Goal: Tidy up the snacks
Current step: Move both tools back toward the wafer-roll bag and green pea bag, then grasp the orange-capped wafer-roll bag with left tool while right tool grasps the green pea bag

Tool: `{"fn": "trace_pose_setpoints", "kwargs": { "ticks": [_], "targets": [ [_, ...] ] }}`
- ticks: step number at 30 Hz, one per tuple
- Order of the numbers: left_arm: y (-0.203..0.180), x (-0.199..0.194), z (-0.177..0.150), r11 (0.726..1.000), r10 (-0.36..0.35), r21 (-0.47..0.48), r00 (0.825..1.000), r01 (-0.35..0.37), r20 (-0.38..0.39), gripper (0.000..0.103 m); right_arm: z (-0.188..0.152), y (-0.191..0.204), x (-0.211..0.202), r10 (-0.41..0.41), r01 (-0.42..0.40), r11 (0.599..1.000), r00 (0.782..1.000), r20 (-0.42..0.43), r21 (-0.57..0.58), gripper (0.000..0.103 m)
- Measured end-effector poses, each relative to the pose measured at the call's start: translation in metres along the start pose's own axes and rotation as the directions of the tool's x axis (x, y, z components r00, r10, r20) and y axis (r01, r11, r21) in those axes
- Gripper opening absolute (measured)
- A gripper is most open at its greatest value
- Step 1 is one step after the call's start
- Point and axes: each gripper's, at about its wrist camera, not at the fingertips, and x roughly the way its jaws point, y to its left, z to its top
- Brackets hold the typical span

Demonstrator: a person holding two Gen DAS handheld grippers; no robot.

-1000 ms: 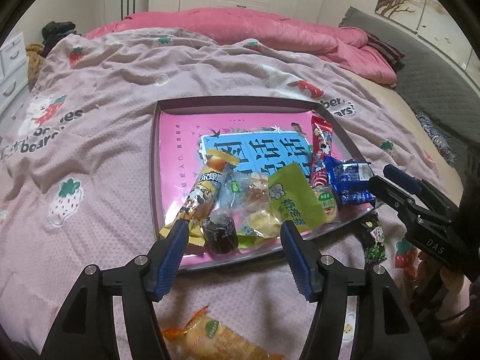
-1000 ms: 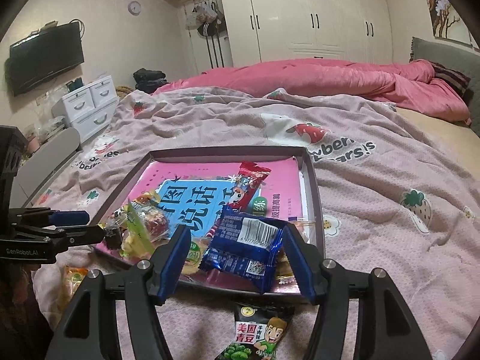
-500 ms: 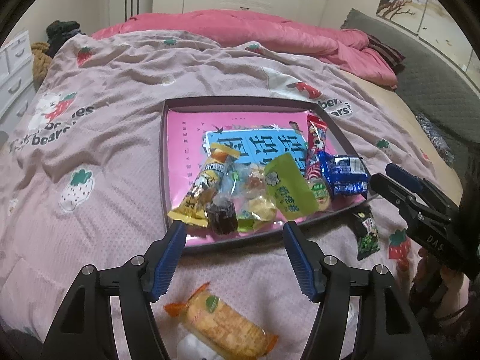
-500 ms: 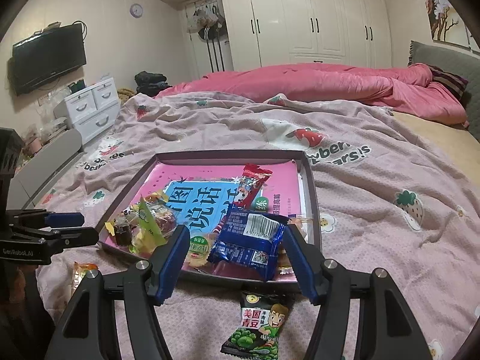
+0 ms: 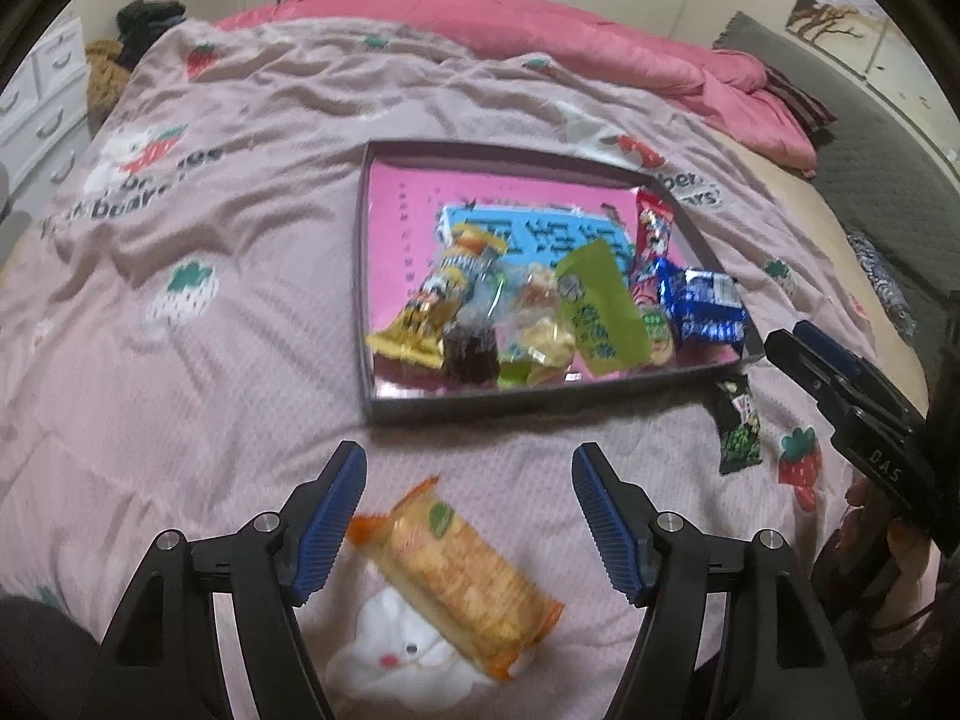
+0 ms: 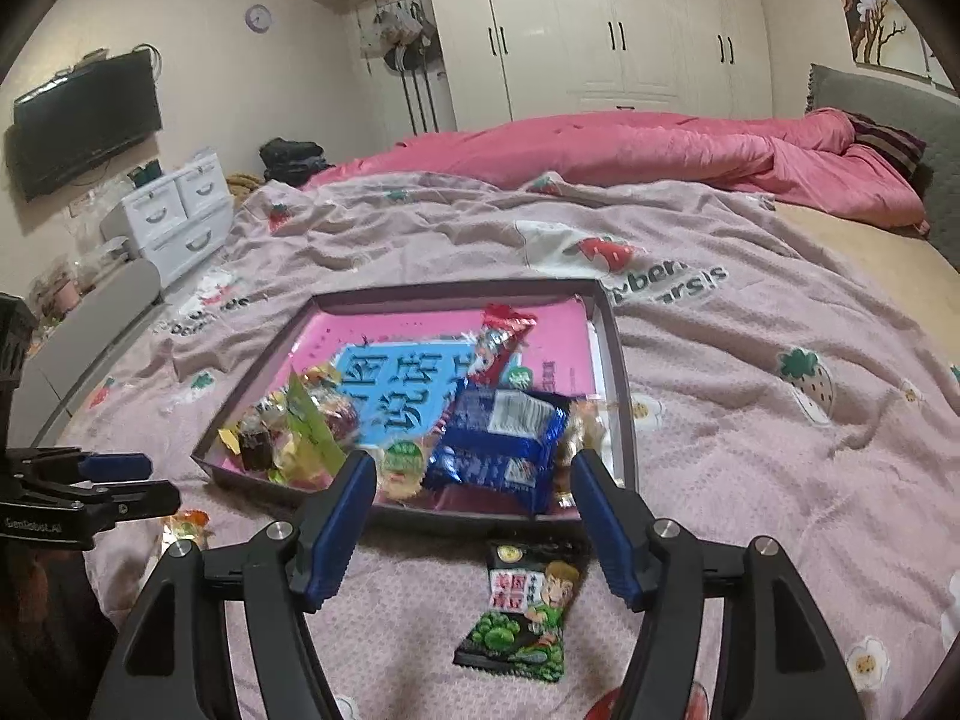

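Observation:
A dark shallow tray [image 5: 363, 276] with a pink liner lies on the bed and holds several snack packets along its near side; it also shows in the right wrist view [image 6: 618, 360]. An orange cracker packet [image 5: 456, 570] lies on the bedspread between the fingers of my open, empty left gripper [image 5: 468, 516]. A black-and-green pea snack packet [image 6: 522, 612] lies on the bedspread just in front of the tray, between the fingers of my open, empty right gripper [image 6: 474, 516]. A blue packet [image 6: 498, 444] lies at the tray's near right corner.
The pink strawberry-print bedspread [image 5: 180, 240] covers the bed. A pink duvet [image 6: 630, 150] is piled at the back. White drawers [image 6: 174, 216] and a wall television [image 6: 84, 120] stand at the left, wardrobes [image 6: 600, 30] behind.
Both grippers have drawn back from the tray. The orange packet now lies fully between the left fingers, and the pea packet now lies between the right fingers.

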Motion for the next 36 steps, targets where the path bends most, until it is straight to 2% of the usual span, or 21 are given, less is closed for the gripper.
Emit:
{"fn": "trace_pose_setpoints", "kwargs": {
  "ticks": [9, 17, 23, 31, 36],
  "targets": [
    [0.008, 0.011, -0.018, 0.994, 0.072, -0.072, 0.994, -0.079, -0.088, 0.074, -0.016, -0.013, 0.01, -0.015, 0.023, 0.997, 0.994, -0.105, 0.07, 0.067],
    [0.013, 0.021, -0.028, 0.987, 0.053, -0.146, 0.989, -0.073, -0.135, 0.075, -0.028, -0.017, 0.025, -0.021, 0.039, 0.995, 0.981, -0.194, 0.089, 0.067],
    [0.007, 0.033, -0.037, 0.983, 0.067, -0.157, 0.981, -0.096, -0.182, 0.075, -0.036, -0.016, 0.043, -0.068, 0.087, 0.994, 0.966, -0.251, 0.066, 0.067],
    [0.003, 0.046, -0.042, 0.976, 0.094, -0.176, 0.975, -0.131, -0.204, 0.076, -0.039, -0.017, 0.059, -0.084, 0.101, 0.994, 0.958, -0.274, 0.051, 0.067],
    [-0.001, 0.053, -0.043, 0.973, 0.107, -0.18, 0.974, -0.144, -0.201, 0.076, -0.038, -0.016, 0.061, -0.091, 0.104, 0.994, 0.957, -0.276, 0.033, 0.056]
  ]
}}
